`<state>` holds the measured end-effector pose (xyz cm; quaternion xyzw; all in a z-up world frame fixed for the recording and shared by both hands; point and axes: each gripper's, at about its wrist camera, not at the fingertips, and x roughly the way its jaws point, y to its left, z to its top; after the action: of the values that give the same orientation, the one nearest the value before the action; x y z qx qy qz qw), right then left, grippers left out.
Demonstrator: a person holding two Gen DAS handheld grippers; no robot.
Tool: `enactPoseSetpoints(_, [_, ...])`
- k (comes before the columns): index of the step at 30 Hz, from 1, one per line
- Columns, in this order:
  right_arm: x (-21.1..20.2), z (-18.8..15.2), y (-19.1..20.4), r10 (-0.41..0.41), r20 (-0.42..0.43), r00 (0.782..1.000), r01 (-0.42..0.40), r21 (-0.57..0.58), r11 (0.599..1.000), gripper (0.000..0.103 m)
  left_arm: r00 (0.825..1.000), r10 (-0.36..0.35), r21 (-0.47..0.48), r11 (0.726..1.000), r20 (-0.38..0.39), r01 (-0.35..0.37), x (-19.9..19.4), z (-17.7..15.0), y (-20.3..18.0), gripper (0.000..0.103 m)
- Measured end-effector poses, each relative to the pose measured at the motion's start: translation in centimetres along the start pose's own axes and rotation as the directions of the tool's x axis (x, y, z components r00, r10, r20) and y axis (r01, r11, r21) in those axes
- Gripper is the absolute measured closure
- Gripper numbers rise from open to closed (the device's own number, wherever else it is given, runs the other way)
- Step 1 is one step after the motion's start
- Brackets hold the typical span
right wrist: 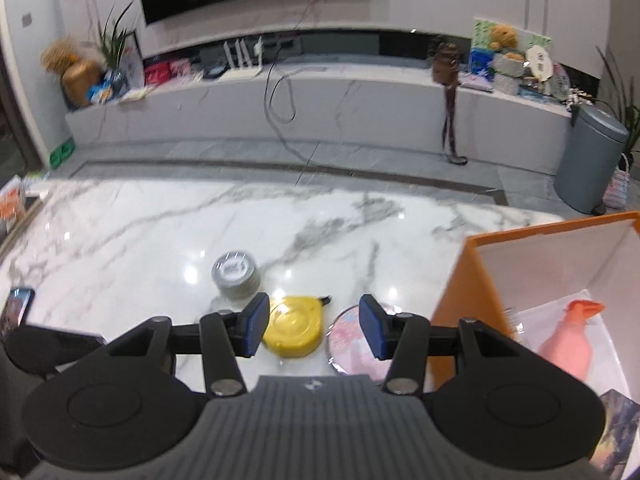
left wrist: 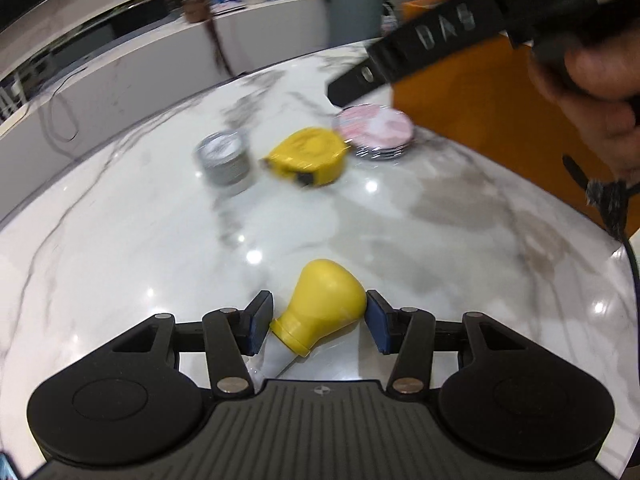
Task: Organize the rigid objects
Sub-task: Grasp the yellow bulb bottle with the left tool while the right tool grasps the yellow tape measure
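Observation:
My left gripper (left wrist: 318, 322) is shut on a yellow bulb-shaped object with a white tip (left wrist: 320, 316), held just above the marble table (left wrist: 120, 260). Beyond it lie a grey round tin (left wrist: 226, 164), a yellow tape measure (left wrist: 306, 156) and a pink round tin (left wrist: 374, 130). My right gripper (right wrist: 314, 328) is open and empty, above the yellow tape measure (right wrist: 294, 332) and the pink tin (right wrist: 352, 344). The grey tin (right wrist: 236, 274) sits further out. The right gripper's body (left wrist: 460, 36) shows at the upper right of the left wrist view.
An orange box (right wrist: 460, 292) with white inside stands at the table's right edge and holds a pink bottle (right wrist: 568, 344). A phone (right wrist: 16, 308) lies at the left edge. A grey bin (right wrist: 592, 156) and a low TV bench (right wrist: 320, 92) stand beyond the table.

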<state>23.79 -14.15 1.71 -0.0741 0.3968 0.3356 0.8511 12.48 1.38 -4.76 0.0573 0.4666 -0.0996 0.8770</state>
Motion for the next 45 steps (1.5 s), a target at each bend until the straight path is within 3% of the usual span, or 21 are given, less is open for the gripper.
enactPoseSetpoints(7, [3.5, -0.6, 2.5, -0.020, -0.066, 0.998, 0.017, -0.043, 0.999, 0.049, 1.000, 0.008, -0.047, 0.999, -0.006, -0.008, -1.2, -1.2, 2.2, 0.046])
enactPoseSetpoints(24, [8.2, -1.2, 4.2, -0.100, -0.128, 0.987, 0.090, -0.082, 0.993, 0.047, 1.000, -0.002, -0.055, 0.998, 0.003, 0.002, -1.3, -2.0, 2.9, 0.045])
enactPoseSetpoints(35, [8.1, -0.7, 4.4, -0.045, -0.146, 0.988, 0.042, -0.024, 0.999, 0.048, 1.000, 0.015, -0.061, 0.998, -0.008, -0.015, -1.4, -1.9, 2.3, 0.046])
enactPoseSetpoints(45, [4.6, 0.3, 3.7, -0.049, -0.090, 0.995, 0.048, -0.012, 0.999, 0.048, 0.999, 0.015, -0.047, 0.999, 0.029, -0.014, -2.8, -1.0, 0.7, 0.046])
